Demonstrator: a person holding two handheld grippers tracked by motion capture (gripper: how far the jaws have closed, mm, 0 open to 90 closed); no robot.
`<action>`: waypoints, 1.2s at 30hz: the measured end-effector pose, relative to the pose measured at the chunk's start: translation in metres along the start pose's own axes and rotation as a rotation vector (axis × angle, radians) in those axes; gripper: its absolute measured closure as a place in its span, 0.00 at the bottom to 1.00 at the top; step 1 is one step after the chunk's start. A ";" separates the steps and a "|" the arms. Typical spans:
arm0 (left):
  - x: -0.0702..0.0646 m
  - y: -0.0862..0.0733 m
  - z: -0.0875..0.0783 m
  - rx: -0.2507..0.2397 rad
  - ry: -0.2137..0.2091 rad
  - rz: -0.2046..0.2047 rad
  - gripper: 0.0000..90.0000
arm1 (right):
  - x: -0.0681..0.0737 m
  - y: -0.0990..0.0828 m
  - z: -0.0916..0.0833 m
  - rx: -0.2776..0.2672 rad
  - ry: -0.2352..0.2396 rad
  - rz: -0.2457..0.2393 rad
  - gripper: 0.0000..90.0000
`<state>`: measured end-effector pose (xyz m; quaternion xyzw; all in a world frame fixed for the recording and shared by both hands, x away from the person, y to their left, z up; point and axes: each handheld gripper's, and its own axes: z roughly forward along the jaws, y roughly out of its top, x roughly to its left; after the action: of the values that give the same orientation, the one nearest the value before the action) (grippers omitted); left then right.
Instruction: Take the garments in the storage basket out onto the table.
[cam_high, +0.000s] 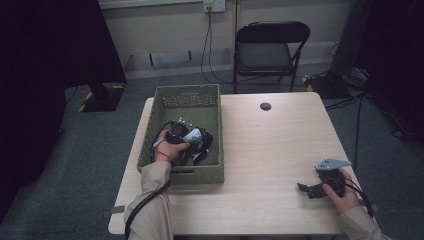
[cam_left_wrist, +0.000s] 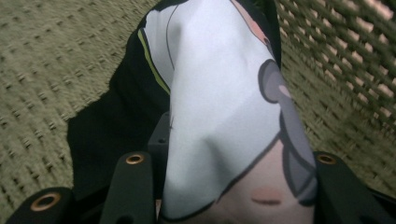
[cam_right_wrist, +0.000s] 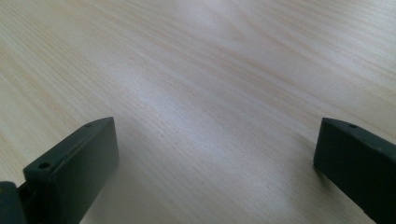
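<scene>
No readable text, label, brand, number or sign appears on anything in these views.

- The left claw (cam_high: 186, 141) reached forward from a bent forearm, jaws clamped tight.
- The right claw (cam_high: 306, 189) sat low at the near right — jaws spread wide, pointing left, hand gripping its body.

Cloth (cam_high: 196, 140) in basket (cam_high: 170, 95), table (cam_high: 270, 145) left side; chair (cam_high: 270, 50) behind table.
</scene>
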<state>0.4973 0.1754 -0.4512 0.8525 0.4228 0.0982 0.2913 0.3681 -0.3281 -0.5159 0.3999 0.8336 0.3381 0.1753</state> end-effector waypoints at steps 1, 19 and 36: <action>0.000 0.001 -0.002 -0.012 0.006 -0.007 0.62 | 0.000 0.000 0.000 0.000 0.000 0.000 0.00; -0.005 0.018 -0.040 -0.125 -0.038 -0.033 0.63 | 0.000 0.000 0.000 0.000 0.000 0.000 0.00; -0.014 0.036 -0.083 -0.208 -0.060 -0.018 0.64 | 0.000 0.000 0.000 0.000 0.000 0.000 0.00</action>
<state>0.4780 0.1820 -0.3621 0.8164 0.4089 0.1133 0.3917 0.3681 -0.3281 -0.5159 0.4000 0.8336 0.3381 0.1754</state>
